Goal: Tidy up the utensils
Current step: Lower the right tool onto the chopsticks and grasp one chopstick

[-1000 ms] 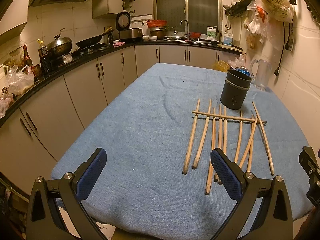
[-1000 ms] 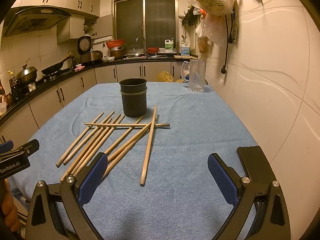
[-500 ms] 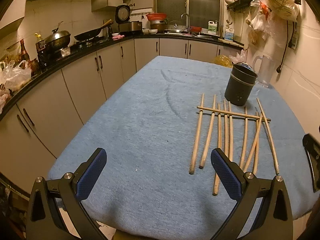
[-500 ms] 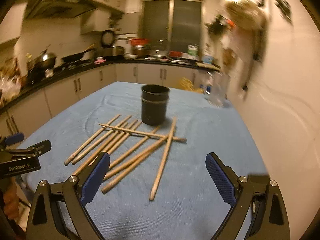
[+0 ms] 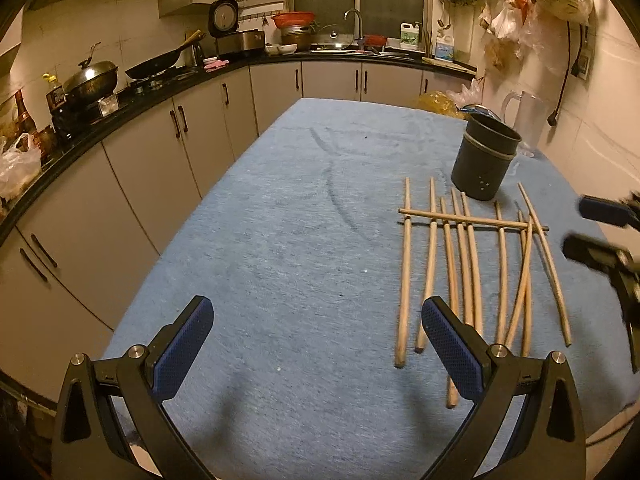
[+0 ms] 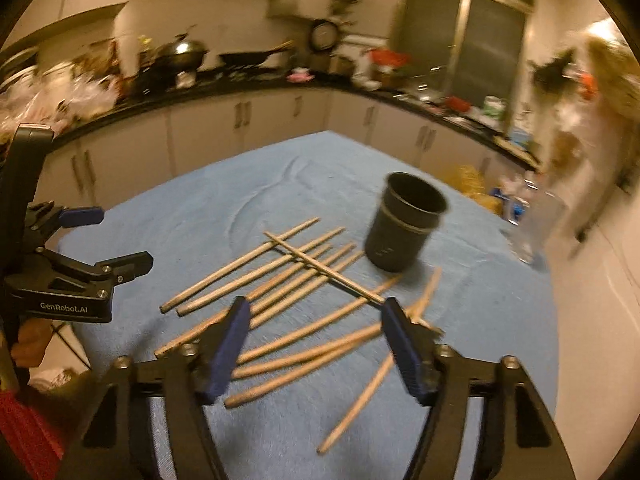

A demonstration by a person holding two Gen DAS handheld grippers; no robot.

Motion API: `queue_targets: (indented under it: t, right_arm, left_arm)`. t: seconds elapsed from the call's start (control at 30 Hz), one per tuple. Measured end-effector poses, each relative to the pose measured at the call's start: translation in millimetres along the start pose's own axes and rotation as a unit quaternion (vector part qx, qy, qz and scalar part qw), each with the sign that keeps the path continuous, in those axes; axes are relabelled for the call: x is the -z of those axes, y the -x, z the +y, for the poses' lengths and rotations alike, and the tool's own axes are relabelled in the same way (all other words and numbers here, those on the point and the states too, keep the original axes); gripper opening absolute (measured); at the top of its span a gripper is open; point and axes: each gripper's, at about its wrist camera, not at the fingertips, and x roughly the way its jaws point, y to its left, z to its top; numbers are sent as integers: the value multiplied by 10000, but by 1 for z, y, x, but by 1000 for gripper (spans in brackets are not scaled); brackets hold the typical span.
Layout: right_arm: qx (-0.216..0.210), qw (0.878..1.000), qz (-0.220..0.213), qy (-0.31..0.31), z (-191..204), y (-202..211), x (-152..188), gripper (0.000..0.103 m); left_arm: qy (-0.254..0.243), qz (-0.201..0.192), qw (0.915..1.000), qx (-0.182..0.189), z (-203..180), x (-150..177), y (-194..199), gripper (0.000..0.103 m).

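Observation:
Several wooden chopsticks lie side by side on the blue table cloth, with one laid across them. They also show in the right wrist view. A dark round holder stands upright just beyond them, and it also shows in the right wrist view. My left gripper is open and empty above the near table edge, left of the chopsticks. My right gripper is open, narrower than before, and hovers over the near ends of the chopsticks. It shows at the right edge of the left wrist view.
A clear plastic jug stands behind the holder near the right wall. Yellow bags lie at the table's far end. Kitchen counters with a wok run along the left and back. The left gripper shows at left in the right wrist view.
My right gripper has swung left and forward over the chopsticks, and its jaws have narrowed. My left gripper has moved slightly forward. The chopsticks and holder have not moved.

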Motion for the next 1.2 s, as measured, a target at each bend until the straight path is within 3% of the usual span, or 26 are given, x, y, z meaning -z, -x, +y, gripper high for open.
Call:
queue_targets:
  t: [0.03, 0.1, 0.3, 0.8, 1.03, 1.2]
  right_arm:
    - [-94, 9999, 87, 101, -1, -7, -4, 53]
    - [-312, 9984, 317, 338, -4, -26, -14, 51]
    - [-706, 9893, 992, 806, -8, -86, -32, 23]
    - [-821, 9674, 1678, 1708, 1, -164, -53, 22]
    - [-897, 9601, 1882, 1863, 3, -187, -61, 16]
    - [-929, 9640, 1776, 1749, -4, -185, -68, 6]
  left_arm:
    - [-19, 8, 10000, 23, 0, 0, -1, 103]
    - [-86, -5, 10000, 43, 2, 1, -4, 103]
    - [-223, -48, 9996, 148, 4, 0, -12, 103]
    - [-65, 105, 9995, 301, 23, -7, -32, 103]
    - [-147, 114, 9994, 300, 22, -8, -38, 103]
    - [-88, 186, 9992, 330, 26, -11, -41, 103]
